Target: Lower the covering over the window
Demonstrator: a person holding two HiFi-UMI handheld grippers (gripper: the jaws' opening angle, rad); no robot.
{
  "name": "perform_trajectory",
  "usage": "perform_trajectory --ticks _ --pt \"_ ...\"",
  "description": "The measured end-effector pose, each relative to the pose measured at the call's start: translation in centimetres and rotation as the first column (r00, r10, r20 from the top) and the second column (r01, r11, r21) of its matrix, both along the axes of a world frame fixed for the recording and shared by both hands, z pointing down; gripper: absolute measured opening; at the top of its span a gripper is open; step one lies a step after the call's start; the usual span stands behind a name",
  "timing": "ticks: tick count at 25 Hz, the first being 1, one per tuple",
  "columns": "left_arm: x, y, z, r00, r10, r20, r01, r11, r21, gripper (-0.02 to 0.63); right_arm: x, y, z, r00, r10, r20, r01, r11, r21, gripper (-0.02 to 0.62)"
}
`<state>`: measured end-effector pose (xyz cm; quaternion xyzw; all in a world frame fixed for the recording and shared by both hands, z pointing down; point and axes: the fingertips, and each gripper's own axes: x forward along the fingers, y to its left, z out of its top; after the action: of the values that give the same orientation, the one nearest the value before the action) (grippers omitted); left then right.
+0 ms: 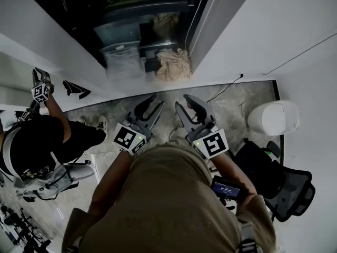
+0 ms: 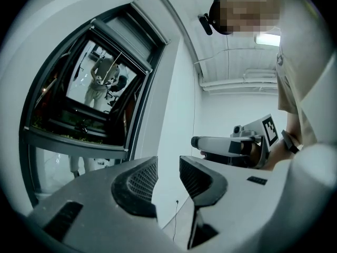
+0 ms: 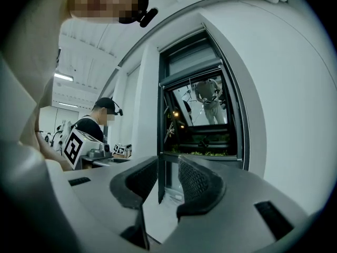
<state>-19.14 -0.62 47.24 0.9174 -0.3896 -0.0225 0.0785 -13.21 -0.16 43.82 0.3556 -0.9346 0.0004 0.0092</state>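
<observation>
The window is a dark-framed opening in the white wall ahead; it reflects the room. It also shows in the left gripper view and the right gripper view. A grey band, apparently the covering, sits across the top of the frame. A thin cord hangs along the window's right edge. My left gripper and right gripper are side by side, level, pointing at the wall below the window. Both are open with nothing between their jaws and stand short of the window.
Another person in black stands at the left holding a marker-cube gripper. A tan cloth bundle and a plastic bag lie below the window. A white bin, a black office chair and a floor cable are at the right.
</observation>
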Motion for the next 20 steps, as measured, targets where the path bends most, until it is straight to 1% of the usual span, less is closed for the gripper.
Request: perform_trajectory --ticks 2,5,10,13,15,18,20 --pt "-0.1 0.9 0.1 1.0 0.003 0.003 -0.003 1.0 -0.003 0.132 -0.7 1.1 -0.1 1.0 -0.012 0.012 0.012 1.0 0.005 0.106" --pt "-0.5 1.1 0.5 1.0 0.003 0.008 -0.003 1.0 -0.001 0.132 -1.4 1.3 -0.3 0.999 -0.015 0.033 0.015 1.0 0.02 0.106" --pt "-1.2 -1.9 1.2 1.0 -0.024 0.015 0.024 1.0 0.015 0.132 -0.8 -1.8 -0.3 0.999 0.028 0.046 -0.031 0.998 0.062 0.106" --pt "-0.8 -4.4 1.1 0.998 -0.059 0.028 0.058 0.998 0.016 0.132 0.6 -4.0 0.4 0.999 0.032 0.02 -0.034 0.996 0.078 0.106" --pt "0.0 -5.9 1.5 0.995 -0.08 0.052 0.079 0.997 0.012 0.132 1.5 -5.5 1.2 1.0 0.03 0.0 -0.03 0.996 0.085 0.106" --pt "1.4 -8.1 3.0 0.992 -0.101 0.078 0.102 0.995 -0.005 0.132 3.3 -7.9 3.4 0.999 0.029 -0.034 -0.027 0.998 0.055 0.106" --pt "1.7 -9.3 5.0 0.988 -0.124 0.092 0.127 0.992 -0.024 0.132 4.3 -9.2 5.2 0.998 0.027 -0.054 -0.025 0.999 0.026 0.106"
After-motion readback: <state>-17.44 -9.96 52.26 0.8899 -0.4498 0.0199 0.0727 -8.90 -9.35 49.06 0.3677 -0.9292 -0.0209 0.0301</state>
